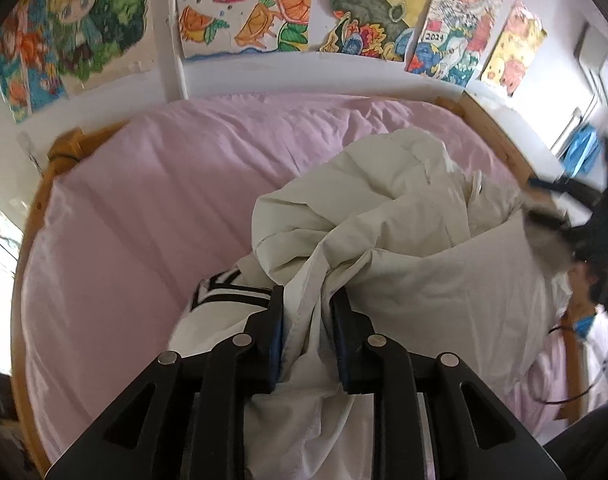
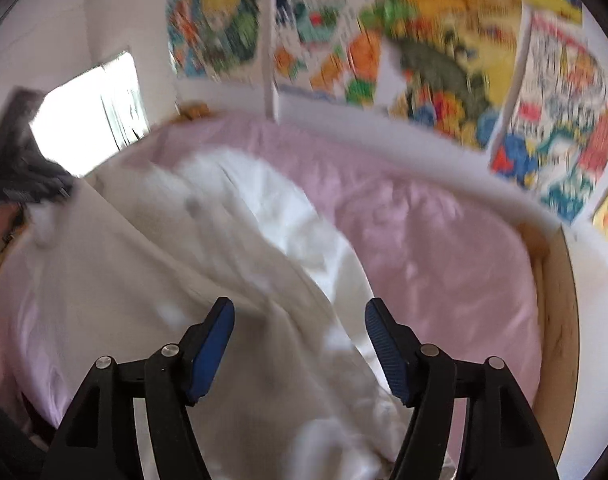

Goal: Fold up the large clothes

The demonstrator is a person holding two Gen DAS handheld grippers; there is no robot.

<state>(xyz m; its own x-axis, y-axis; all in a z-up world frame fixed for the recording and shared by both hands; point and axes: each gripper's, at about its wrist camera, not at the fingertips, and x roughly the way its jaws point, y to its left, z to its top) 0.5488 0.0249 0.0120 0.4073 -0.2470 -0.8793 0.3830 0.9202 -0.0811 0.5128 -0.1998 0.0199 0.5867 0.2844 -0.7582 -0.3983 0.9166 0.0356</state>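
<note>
The left claw [image 1: 307, 322] is closed on a bunched fold of the cream garment [image 1: 388, 240], cloth pinched between its blue-padded fingers, with a black-striped white piece [image 1: 231, 292] just beside its left finger. The right claw [image 2: 299, 320] stands wide apart above the same garment [image 2: 207, 264], holding nothing; that view is blurred. The garment lies heaped on the pink sheet [image 1: 151, 200] of the bed, toward the near side. Bare sheet spreads left and behind the heap, out to the wooden bed frame [image 1: 43, 184]. Past the far edge, bright drawings [image 1: 239, 12] cover the wall. A dark-haired person [image 1: 596, 248] is close at the heap's right.
</note>
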